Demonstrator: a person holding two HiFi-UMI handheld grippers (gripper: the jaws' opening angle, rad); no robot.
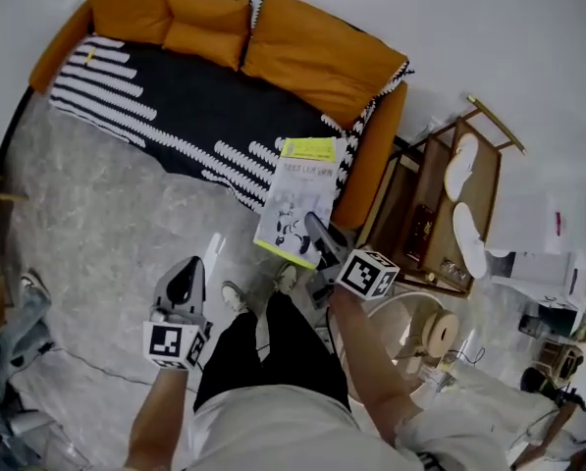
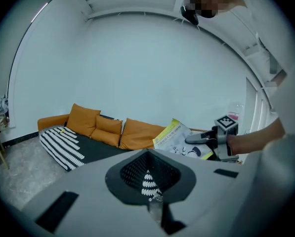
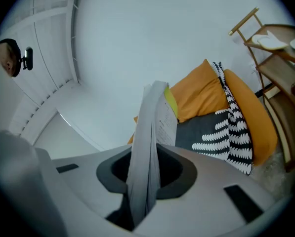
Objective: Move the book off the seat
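Note:
My right gripper (image 1: pixel 319 240) is shut on the lower edge of a white book (image 1: pixel 297 199) with a yellow-green band. It holds the book in the air over the front right corner of the orange sofa (image 1: pixel 312 52). In the right gripper view the book (image 3: pixel 154 127) stands edge-on between the jaws of my right gripper (image 3: pixel 140 201). The left gripper view shows the book (image 2: pixel 179 137) tilted in front of the cushions, with the right gripper (image 2: pixel 206 138) on it. My left gripper (image 1: pixel 186 283) hangs over the rug beside the person's leg, shut and holding nothing.
A black-and-white striped blanket (image 1: pixel 165 106) covers the sofa seat. To the right of the armrest stands a wooden rack (image 1: pixel 425 214) with white slippers (image 1: pixel 459 170) on top. A grey rug (image 1: pixel 96 234) lies in front of the sofa. The person's feet (image 1: pixel 236 297) stand near the book.

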